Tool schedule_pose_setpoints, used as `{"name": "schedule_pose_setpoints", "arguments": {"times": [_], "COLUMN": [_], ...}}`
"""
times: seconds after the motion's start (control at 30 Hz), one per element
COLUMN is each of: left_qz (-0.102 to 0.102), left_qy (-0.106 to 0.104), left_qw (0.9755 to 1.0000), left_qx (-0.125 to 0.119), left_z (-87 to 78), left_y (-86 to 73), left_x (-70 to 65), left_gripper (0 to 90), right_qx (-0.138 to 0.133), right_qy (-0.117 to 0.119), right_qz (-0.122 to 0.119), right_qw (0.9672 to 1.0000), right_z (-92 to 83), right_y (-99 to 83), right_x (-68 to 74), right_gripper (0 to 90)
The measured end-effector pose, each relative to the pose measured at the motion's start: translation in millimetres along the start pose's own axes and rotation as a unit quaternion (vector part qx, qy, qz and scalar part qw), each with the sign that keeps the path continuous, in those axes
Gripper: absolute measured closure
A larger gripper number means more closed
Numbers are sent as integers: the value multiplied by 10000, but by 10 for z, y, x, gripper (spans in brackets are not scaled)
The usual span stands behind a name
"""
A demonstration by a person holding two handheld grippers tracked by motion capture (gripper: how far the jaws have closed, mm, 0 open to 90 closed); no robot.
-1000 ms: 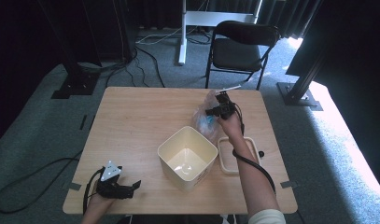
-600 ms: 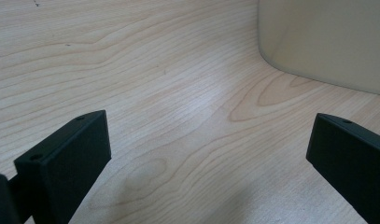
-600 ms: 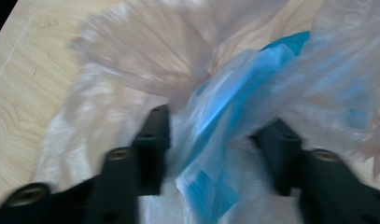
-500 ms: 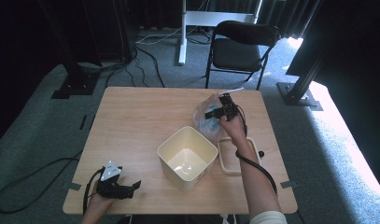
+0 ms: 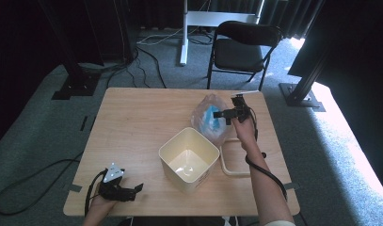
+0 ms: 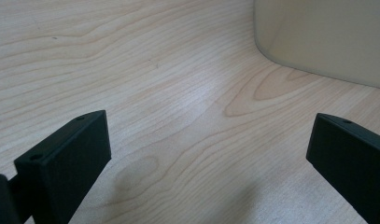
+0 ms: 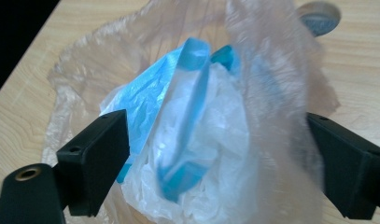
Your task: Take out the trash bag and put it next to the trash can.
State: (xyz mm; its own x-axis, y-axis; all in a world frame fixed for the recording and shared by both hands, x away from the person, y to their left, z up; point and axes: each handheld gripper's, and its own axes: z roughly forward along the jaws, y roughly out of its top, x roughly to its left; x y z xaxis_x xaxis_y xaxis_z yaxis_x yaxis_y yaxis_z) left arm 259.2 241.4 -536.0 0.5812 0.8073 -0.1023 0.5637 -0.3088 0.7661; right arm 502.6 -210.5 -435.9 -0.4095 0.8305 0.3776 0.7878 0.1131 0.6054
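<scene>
The left gripper (image 5: 125, 190) is held low at the near left corner of the bench (image 5: 132, 122); in the left gripper view its jaws are spread wide over bare wood, nothing between them, with the wall of the cream tub (image 6: 327, 42) seen at upper right.

The cream tub (image 5: 172, 146) is stood mid-bench, open-topped, square with rounded corners; its inside appears bare apart from a glossy patch on the floor. Just right of it, a cream frame-like lid (image 5: 229, 165) is laid flat on the bench, partly covered by the person's right forearm.

Behind the tub, touching or nearly touching its far right corner, a clear plastic bag (image 5: 209, 117) is slumped on the bench. Crumpled blue and white plastic (image 7: 187, 140) is seen inside it.

The right gripper (image 5: 227, 114) is held at the bag's right side. Its jaws have just been opening and are spread to either side of the bag's bunched top, which lies between them; the pads are not pressed on it.
</scene>
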Motion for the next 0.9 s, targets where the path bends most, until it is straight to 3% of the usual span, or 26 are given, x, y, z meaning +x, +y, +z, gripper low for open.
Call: {"name": "schedule_pose_setpoints", "arguments": {"times": [0.2,0.63,0.9], "left_qz": [-33,-43,-53], "left_qy": [-19,-89,-113], "left_qw": [10000,9999,9999], "left_qx": [11,83,100], "left_z": [6,39,47], "left_y": [-12,-30,-38], "left_x": [9,12,19], "left_gripper": [0,0,0], "right_qx": [-336,-554,-572], "right_qy": [165,75,104], "right_qz": [48,-21,-40], "right_qw": [9993,9984,9983], "right_z": [-151,-472,-553], "right_y": [-74,-197,-330], "right_x": [-41,-136,-166], "right_gripper": [114,128,127]}}
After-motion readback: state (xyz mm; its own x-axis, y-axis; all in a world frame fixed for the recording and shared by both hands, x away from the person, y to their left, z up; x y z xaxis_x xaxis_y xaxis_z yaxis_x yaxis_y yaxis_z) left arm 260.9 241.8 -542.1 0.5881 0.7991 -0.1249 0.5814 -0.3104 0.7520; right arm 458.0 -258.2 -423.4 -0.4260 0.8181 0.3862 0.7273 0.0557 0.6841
